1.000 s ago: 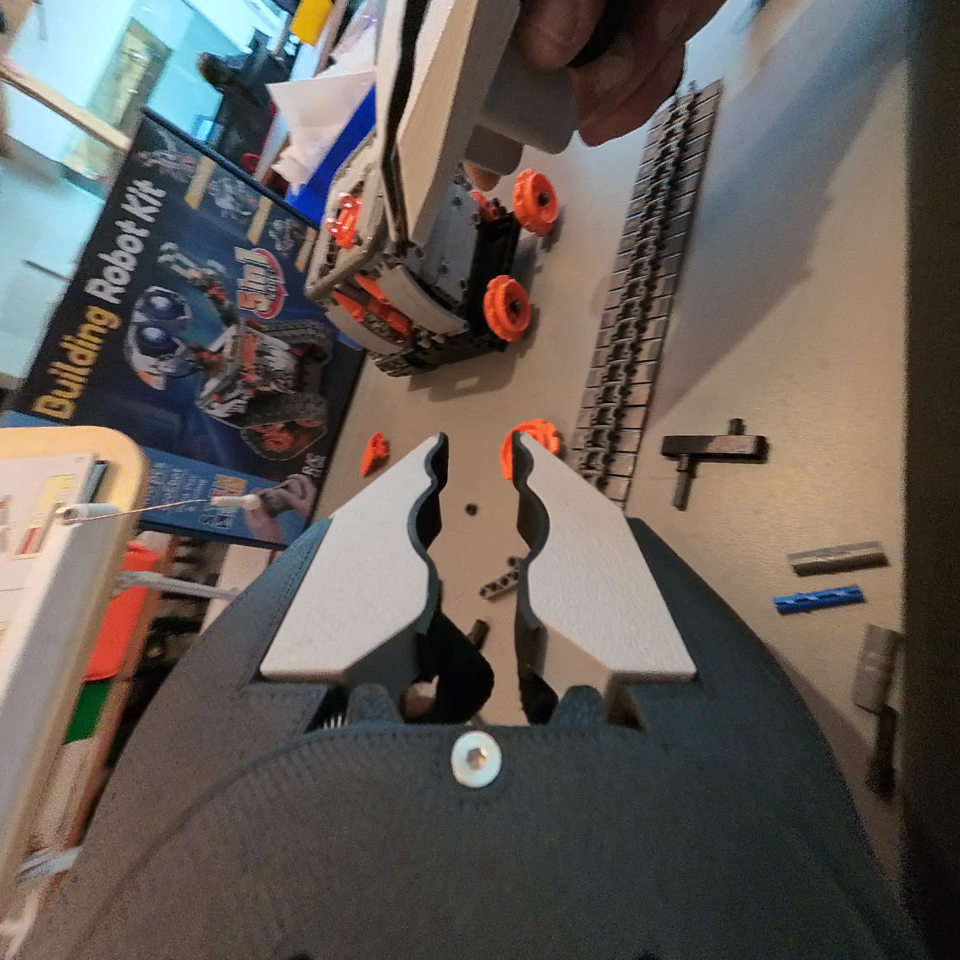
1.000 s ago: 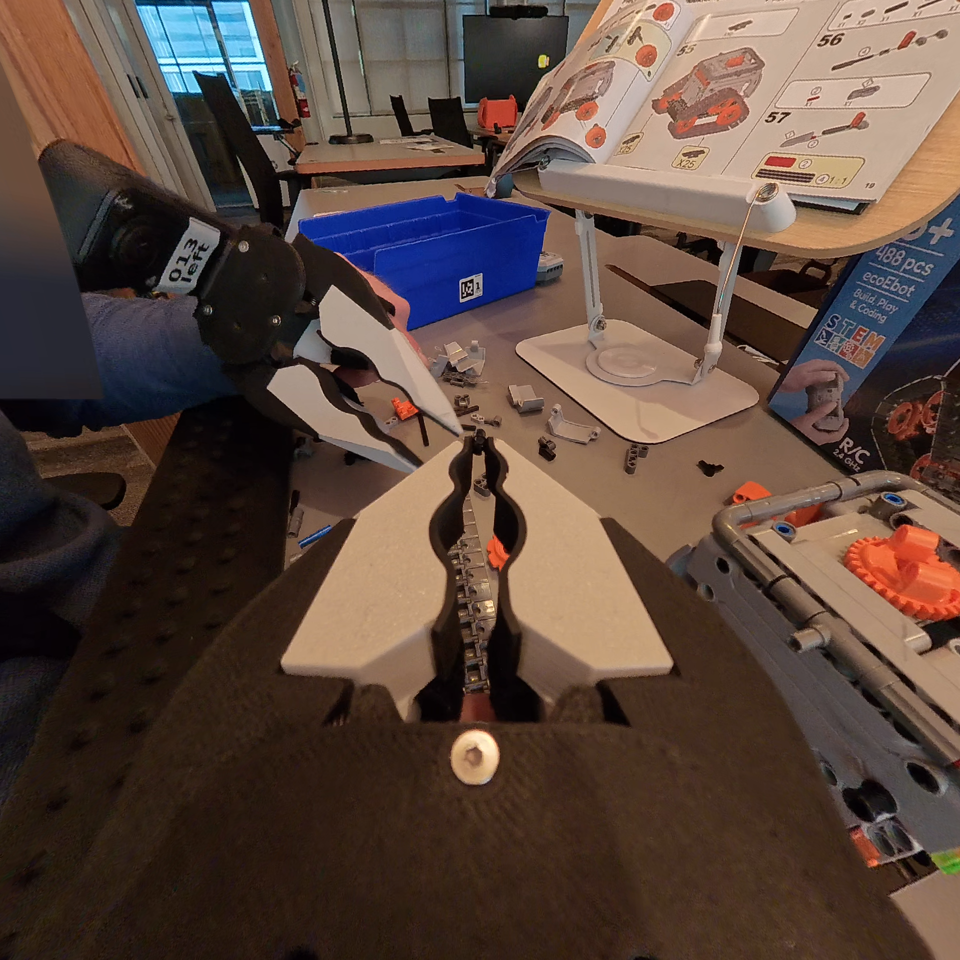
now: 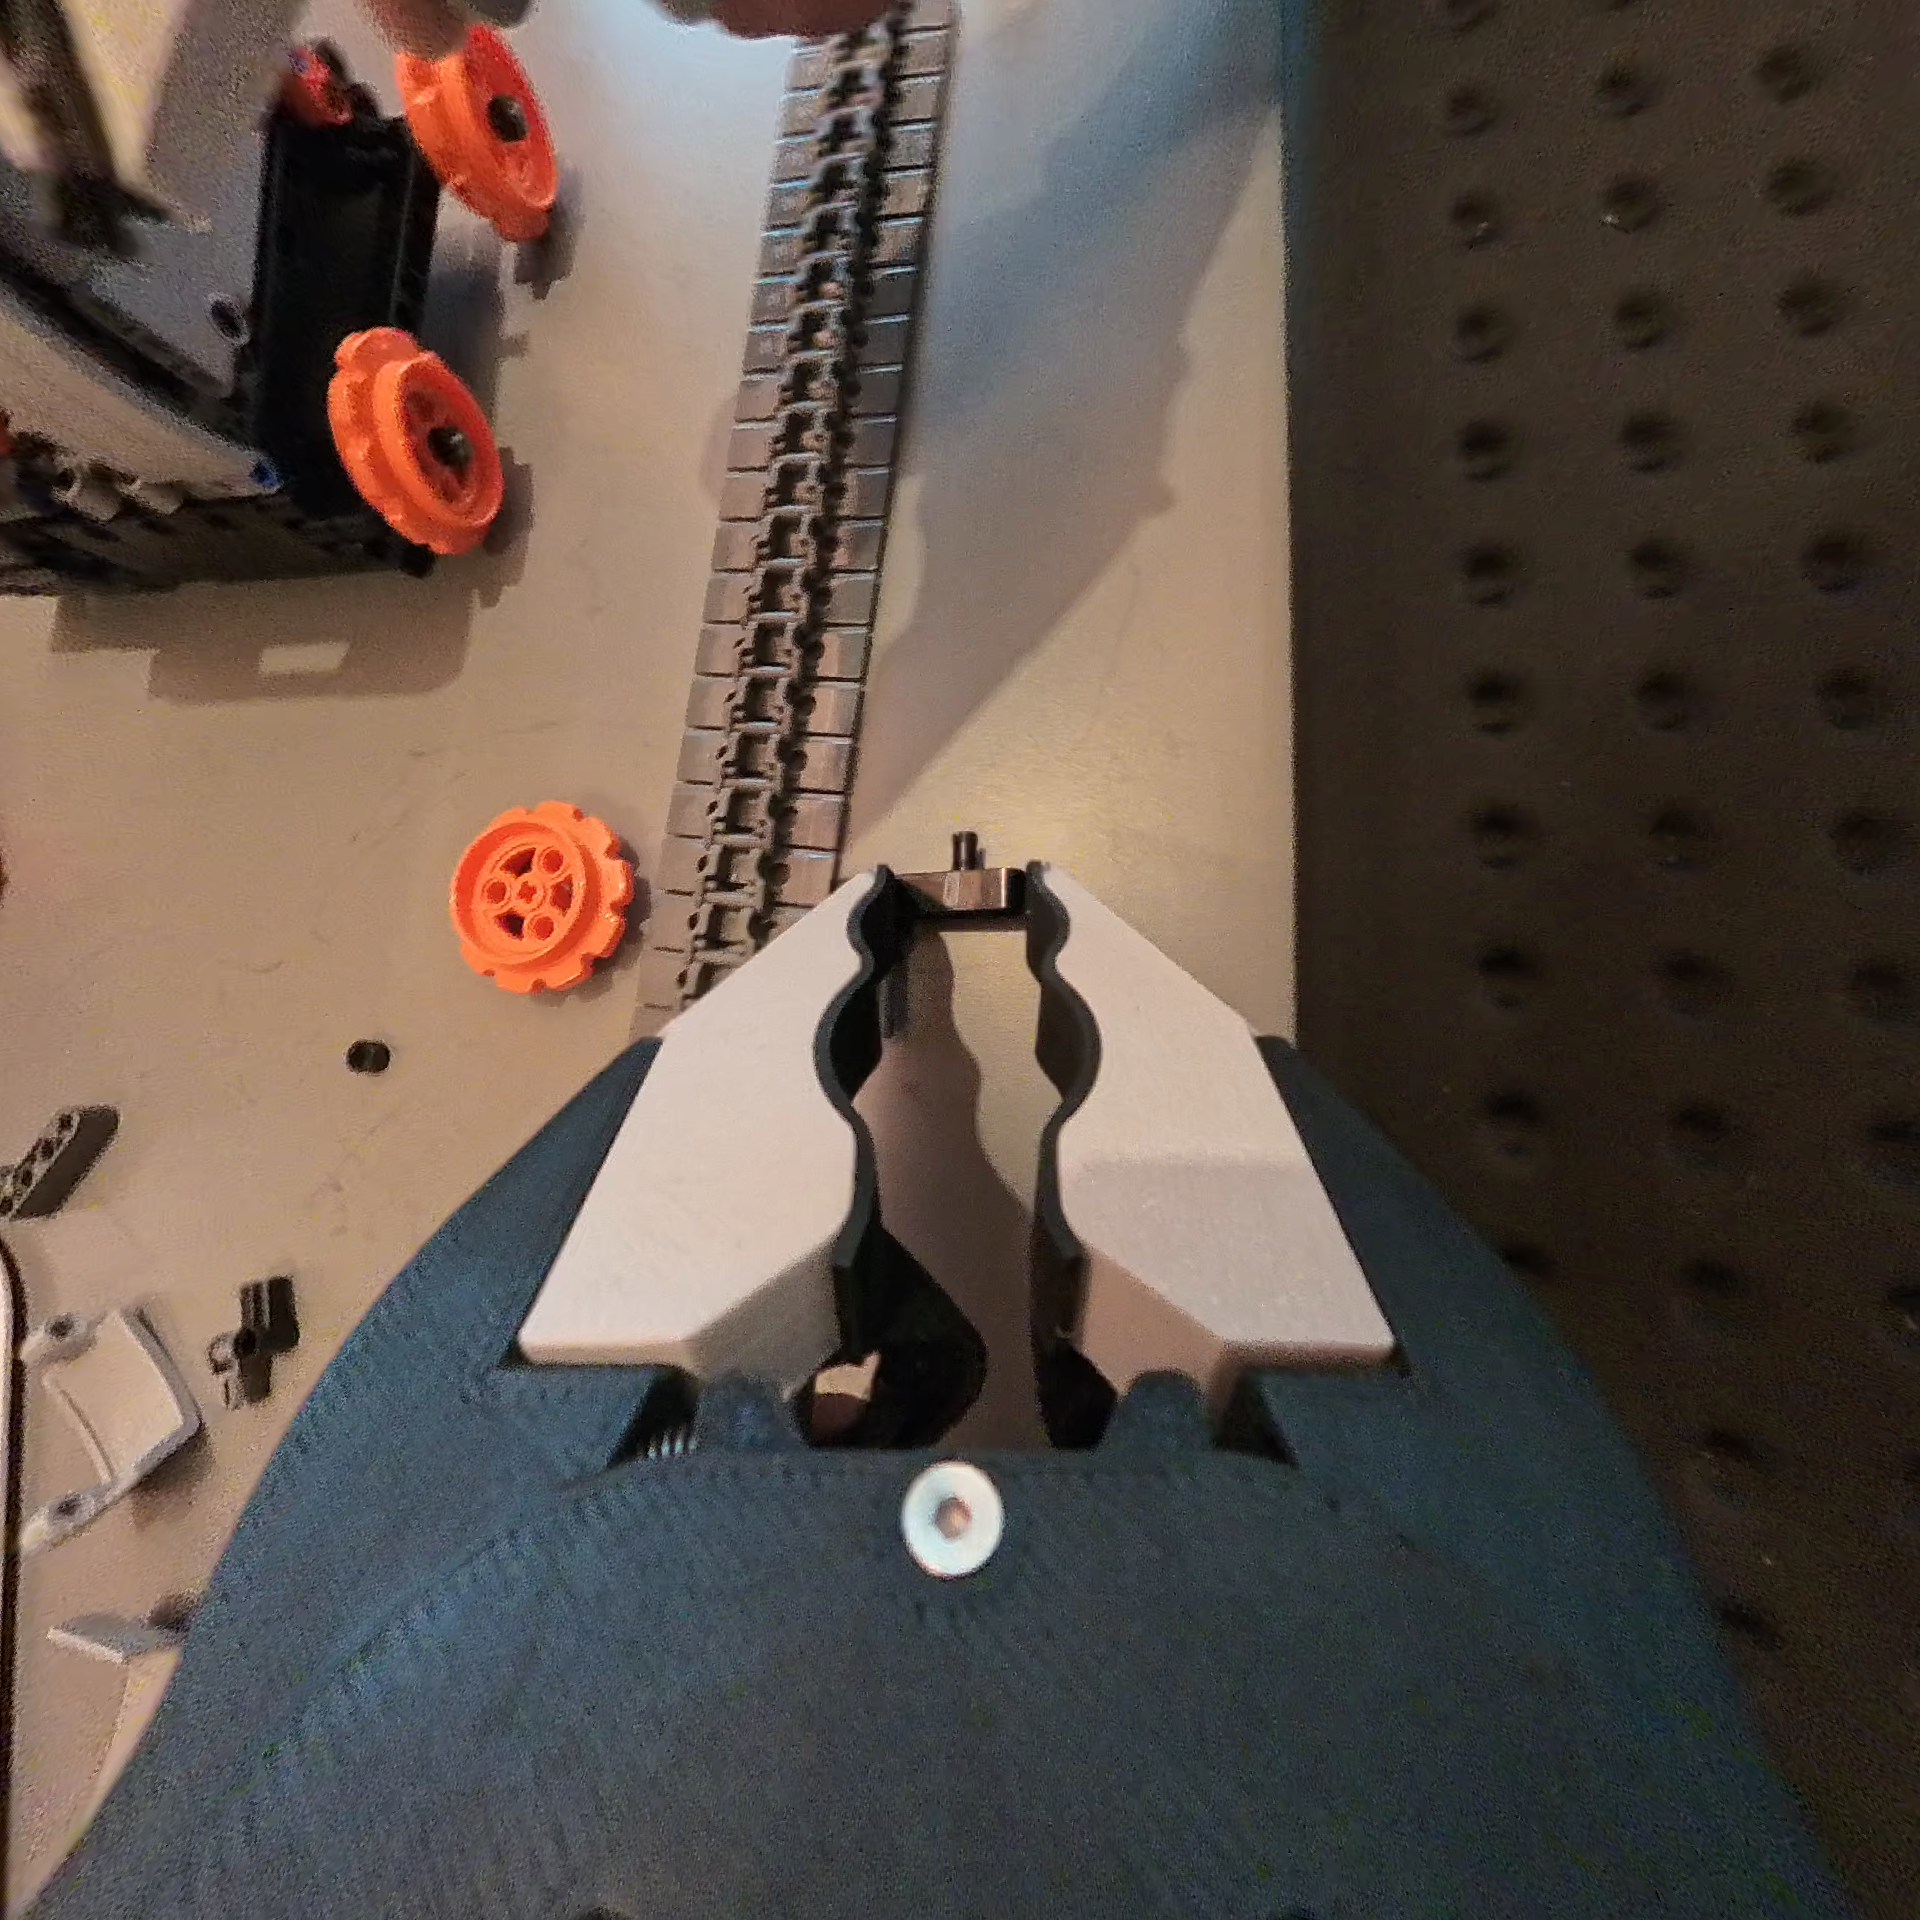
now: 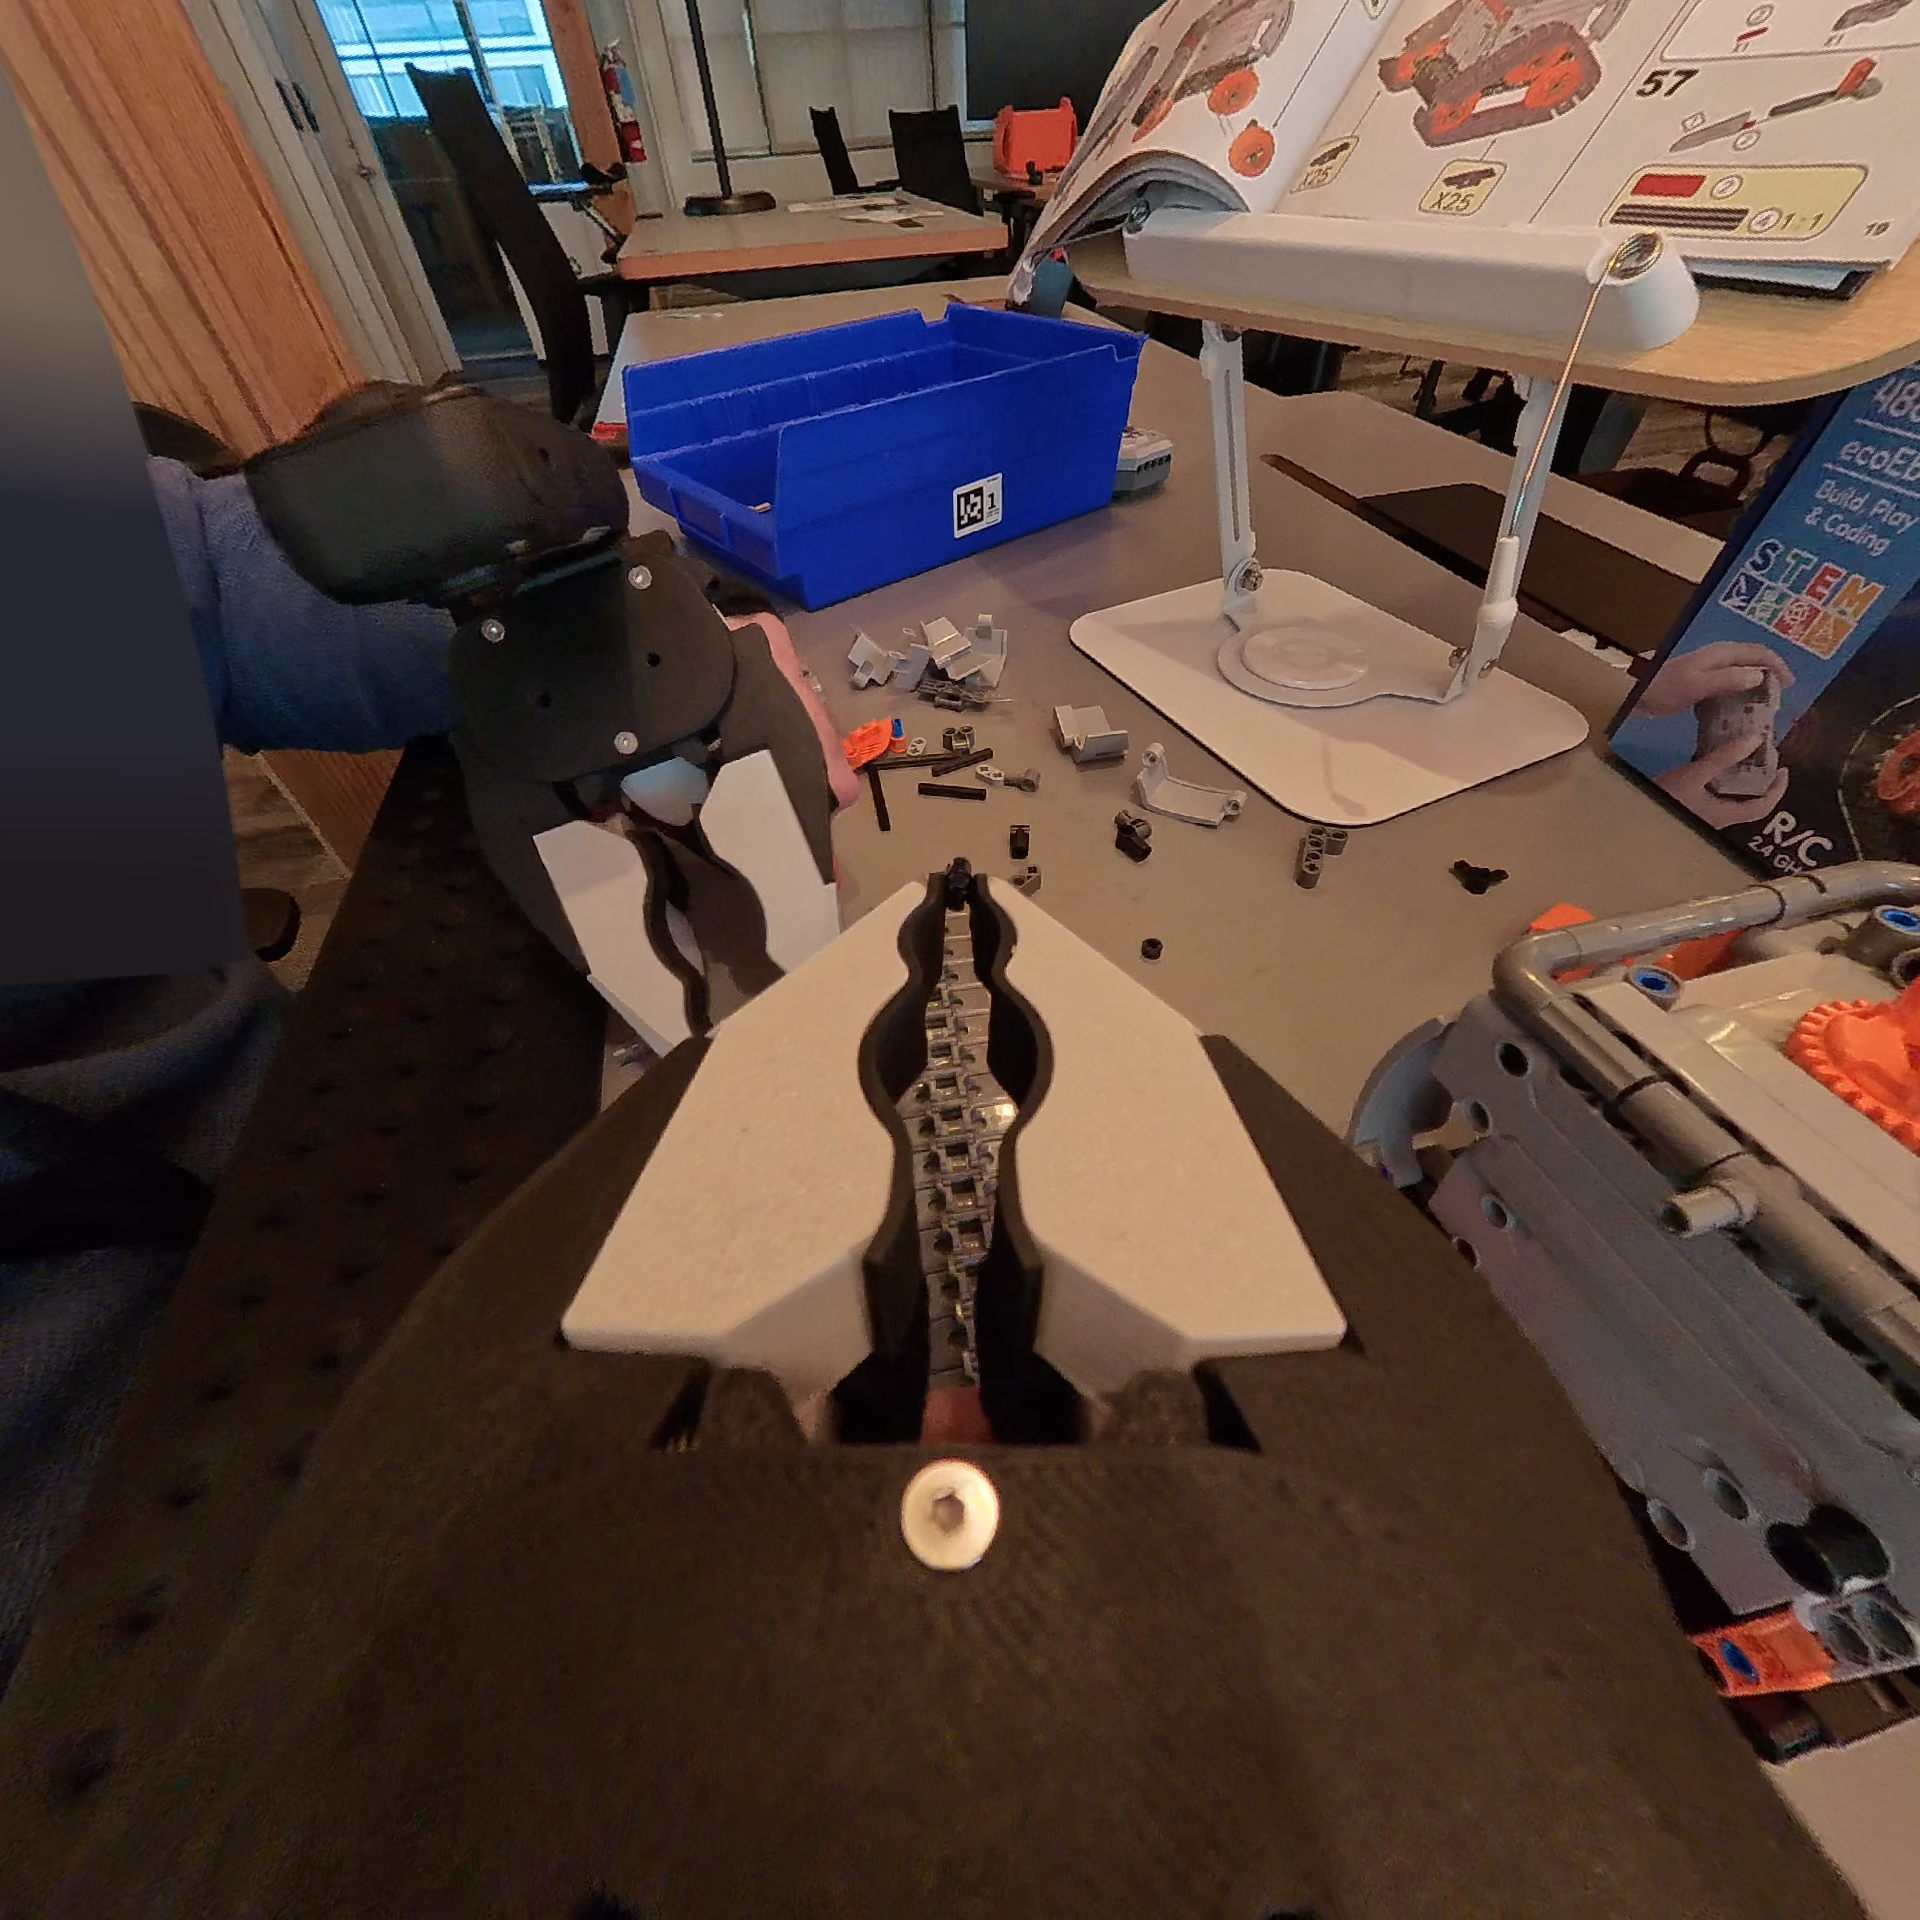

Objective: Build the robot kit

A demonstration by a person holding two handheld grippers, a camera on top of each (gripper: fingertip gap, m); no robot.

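Observation:
My left gripper [image 3: 961, 883] points down at the grey table, its tips closed on the two ends of a short black beam with pins [image 3: 961, 891]. The beam's axle runs along the inside of the left finger. A long grey track chain [image 3: 810, 468] lies just left of it, beside a loose orange wheel [image 3: 540, 896]. My right gripper [image 4: 961, 873] is shut, hovering over the track chain [image 4: 951, 1132], which shows through its gap. A small dark bit sits at its tips; I cannot tell what it is. The left gripper [image 4: 675, 987] also shows in the right wrist view.
A grey and black vehicle with orange wheels [image 3: 208, 364] stands left of the chain and also shows in the right wrist view [image 4: 1662, 1143]. A black perforated mat [image 3: 1610, 727] borders the table. Farther off are a blue bin [image 4: 883, 457], a white book stand [image 4: 1330, 675], a kit box [image 4: 1818, 644] and scattered small parts [image 4: 935, 665]. There is about 12 cm between the tips of the two grippers.
My left gripper has swung right and dropped down onto the black beam, which now sits between its tips. The right gripper has stayed shut and shifted slightly over the chain.

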